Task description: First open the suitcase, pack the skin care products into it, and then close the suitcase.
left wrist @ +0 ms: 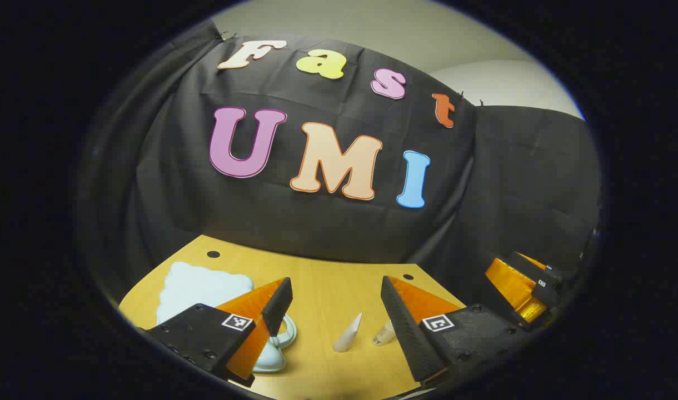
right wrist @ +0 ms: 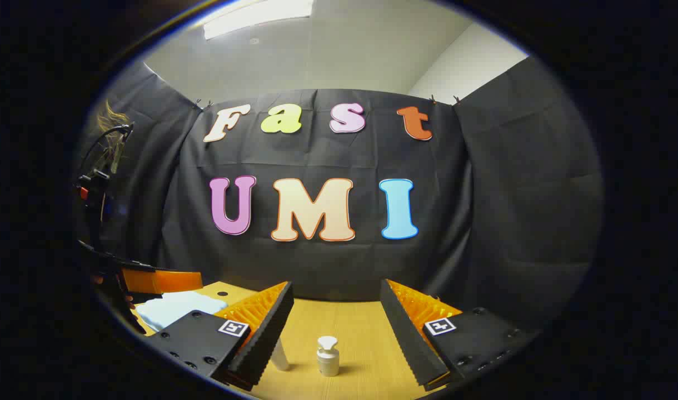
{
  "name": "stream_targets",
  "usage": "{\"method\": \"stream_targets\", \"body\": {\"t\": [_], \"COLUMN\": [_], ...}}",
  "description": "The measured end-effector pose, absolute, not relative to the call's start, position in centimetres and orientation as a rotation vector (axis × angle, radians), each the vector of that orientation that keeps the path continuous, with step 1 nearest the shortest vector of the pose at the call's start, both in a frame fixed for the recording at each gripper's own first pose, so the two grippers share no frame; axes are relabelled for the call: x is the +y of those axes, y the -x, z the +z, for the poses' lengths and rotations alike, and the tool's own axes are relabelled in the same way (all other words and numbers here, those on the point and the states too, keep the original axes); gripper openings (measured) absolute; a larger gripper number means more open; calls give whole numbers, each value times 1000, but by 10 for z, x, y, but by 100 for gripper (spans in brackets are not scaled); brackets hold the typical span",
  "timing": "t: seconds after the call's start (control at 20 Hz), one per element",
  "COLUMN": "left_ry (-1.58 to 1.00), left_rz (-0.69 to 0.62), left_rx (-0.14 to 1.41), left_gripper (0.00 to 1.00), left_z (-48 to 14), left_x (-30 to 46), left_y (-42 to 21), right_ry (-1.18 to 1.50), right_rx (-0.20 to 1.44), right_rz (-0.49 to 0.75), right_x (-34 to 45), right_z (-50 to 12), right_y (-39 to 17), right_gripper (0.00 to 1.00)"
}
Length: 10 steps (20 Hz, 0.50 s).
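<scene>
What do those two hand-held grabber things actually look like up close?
Each of the tongs, left and right, has two wedge-shaped fingers with ridged inner faces. They sit on black blocks with small screws. Each block carries a square black-and-white marker. In the left gripper view the other tool's body looks orange and black.

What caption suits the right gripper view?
Open right gripper hovers over a wooden table, a small pump bottle ahead.
</scene>
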<state>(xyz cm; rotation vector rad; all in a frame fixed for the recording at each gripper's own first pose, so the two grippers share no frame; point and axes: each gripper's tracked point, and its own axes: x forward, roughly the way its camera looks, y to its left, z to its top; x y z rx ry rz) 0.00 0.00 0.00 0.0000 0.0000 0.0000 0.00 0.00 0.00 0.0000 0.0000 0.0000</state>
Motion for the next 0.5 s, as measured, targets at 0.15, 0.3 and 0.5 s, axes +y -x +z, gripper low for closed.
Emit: {"method": "stream_targets", "body": {"t": [0.15,0.3,0.5], "left_ry": [6,-5,11], "left_rz": [18,48,64], "left_rx": [24,57,105], "left_gripper": [94,94,95], "left_z": [-8,-14,-24], "left_x": [3,11,15], "left_y": [-6,-11,-19], "right_ry": [11,17,1], "right_rx": [9,23,41], "right_rz": [-7,-13,-19], "right_x": [-6,-12,-22], "right_z": [-2,-7,-13], "right_y": [-1,-3,-8], "right_gripper": [99,99,99]}}
